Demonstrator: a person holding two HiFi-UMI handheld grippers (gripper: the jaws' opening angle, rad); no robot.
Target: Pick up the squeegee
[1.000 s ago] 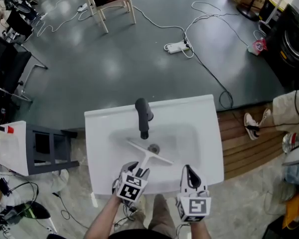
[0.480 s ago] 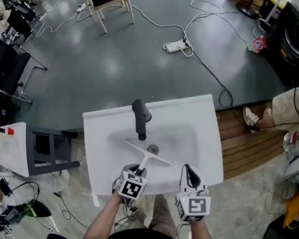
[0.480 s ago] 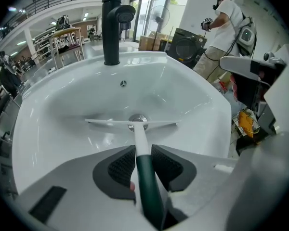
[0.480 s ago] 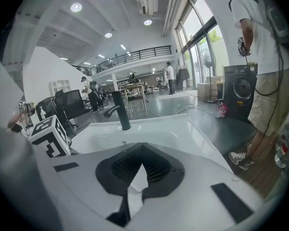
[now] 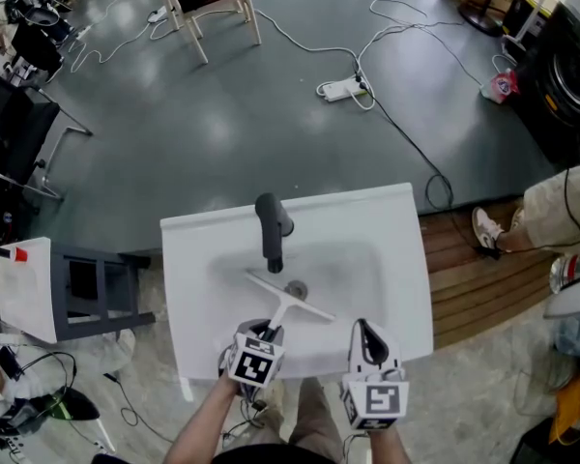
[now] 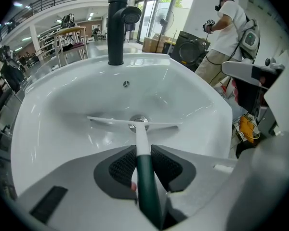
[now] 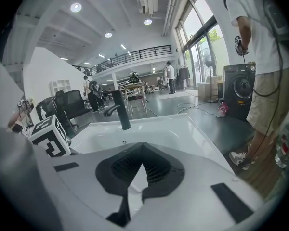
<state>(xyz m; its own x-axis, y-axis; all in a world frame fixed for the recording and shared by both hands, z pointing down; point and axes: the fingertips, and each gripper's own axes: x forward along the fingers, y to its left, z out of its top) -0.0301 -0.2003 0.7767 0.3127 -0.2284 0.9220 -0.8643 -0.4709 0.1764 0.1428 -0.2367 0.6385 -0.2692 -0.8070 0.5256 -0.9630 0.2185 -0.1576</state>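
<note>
Edges first: white rectangular ceramic sink [image 5: 408, 259], with the bowl sunk in the middle and a flat rim all round. The matte black faucet [image 5: 273, 228] stands on the sink's far rim, spout hanging over the far part of the bowl.

White squeegee with a dark green handle [image 5: 290, 299] is in the bowl. Its blade lies across the bowl floor, right over the chrome drain [image 6: 139, 121]. The handle slopes up toward the sink's near rim. Both blade ends stand apart from the bowl walls. The spout is just beyond the blade, not touching it.

Outside the sink: grey floor [image 5: 222, 124] beyond the far rim, a wooden deck [image 5: 474, 293] on the sink's right with a person's shoe [image 5: 485, 240] on it, and a grey step stool [image 5: 97, 293] on the sink's left.

My left tongs [image 5: 269, 333] come in over the sink's near rim, pointing steeply down into the bowl, marker cube facing up. Jaws are closing on the green handle, with a ribbed pad against each side of it. The squeegee blade is down on the bowl floor.

My right tongs [image 5: 365, 329] sit over the near rim, on the right side of the sink, tilted down less steeply and aimed toward the faucet. Jaw tips are together with nothing between them; only white sink shows through the gap behind the tips.
</note>
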